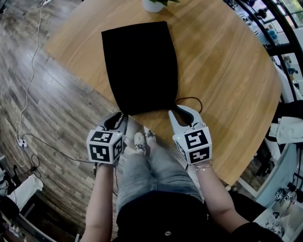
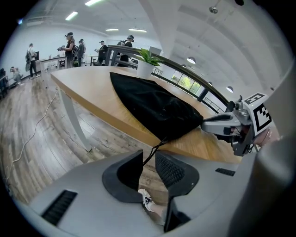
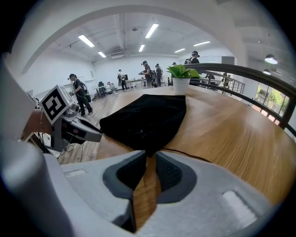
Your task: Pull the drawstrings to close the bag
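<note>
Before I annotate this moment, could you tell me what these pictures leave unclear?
Head view: the plant pot is cut off by the top edge.
Head view: the right gripper covers where the drawstring ends.
Right gripper view: the dark edge of the black bag masks whether the jaw tips pinch it.
Left gripper view: the people are too small to detail.

Black cloth bag (image 1: pixel 139 66) lies flat, mouth at the table (image 1: pixel 227 71) edge, drawstrings (image 1: pixel 191 98) loose
</note>
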Tool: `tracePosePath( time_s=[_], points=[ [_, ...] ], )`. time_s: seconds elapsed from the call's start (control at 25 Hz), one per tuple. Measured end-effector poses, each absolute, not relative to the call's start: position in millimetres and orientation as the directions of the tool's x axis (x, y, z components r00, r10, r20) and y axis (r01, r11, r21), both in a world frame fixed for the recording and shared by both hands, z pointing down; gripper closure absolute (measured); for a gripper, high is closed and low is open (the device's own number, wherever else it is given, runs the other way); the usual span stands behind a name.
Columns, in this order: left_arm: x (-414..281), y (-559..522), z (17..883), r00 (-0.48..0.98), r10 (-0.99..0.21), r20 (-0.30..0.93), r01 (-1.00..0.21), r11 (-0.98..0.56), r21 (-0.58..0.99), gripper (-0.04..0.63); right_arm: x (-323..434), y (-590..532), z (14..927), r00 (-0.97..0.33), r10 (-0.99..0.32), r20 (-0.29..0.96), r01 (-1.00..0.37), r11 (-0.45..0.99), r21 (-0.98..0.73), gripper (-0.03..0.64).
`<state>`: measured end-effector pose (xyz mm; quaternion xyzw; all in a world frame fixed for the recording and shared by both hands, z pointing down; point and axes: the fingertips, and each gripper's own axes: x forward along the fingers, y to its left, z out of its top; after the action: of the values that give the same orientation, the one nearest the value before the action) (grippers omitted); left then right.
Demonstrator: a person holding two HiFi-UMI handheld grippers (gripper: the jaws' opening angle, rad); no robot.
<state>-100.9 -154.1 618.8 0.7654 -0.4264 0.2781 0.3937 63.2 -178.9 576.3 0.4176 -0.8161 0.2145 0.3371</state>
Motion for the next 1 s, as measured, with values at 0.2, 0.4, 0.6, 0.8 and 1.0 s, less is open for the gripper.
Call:
tracePosePath(
  time_s=[0.2, 0.4, 0.6, 0.8, 1.0],
  points=[
    [-98, -155, 618, 0.477, -0.435, 0.764, -0.874, -0.325, 0.361, 0.529, 65, -180, 576, -0.433, -0.536, 0.725, -0.822, 0.565, -0.073, 0.571],
    [-103, -156, 613, 0.448, -0.462, 0.765, -0.89, -0.31, 0.334, 0.571, 68, -180, 573, -0.434, -0.54, 0.721, -0.823, 0.563, -0.073, 0.578],
    [-109, -159, 604, 0.429, -0.485, 0.762, -0.9, -0.298, 0.317, 0.574, 73, -182, 563, -0.442, -0.554, 0.705, -0.828, 0.555, -0.083, 0.592],
    [-110, -159, 590, 0.421, -0.515, 0.747, -0.905, -0.3, 0.303, 0.575, 76, -179, 550, -0.456, -0.569, 0.685, -0.826, 0.558, -0.086, 0.598],
    [-110, -157, 574, 0.426, -0.546, 0.722, -0.903, -0.309, 0.299, 0.575, 78, -177, 533, -0.481, -0.596, 0.643, -0.829, 0.548, -0.113, 0.603]
  ],
)
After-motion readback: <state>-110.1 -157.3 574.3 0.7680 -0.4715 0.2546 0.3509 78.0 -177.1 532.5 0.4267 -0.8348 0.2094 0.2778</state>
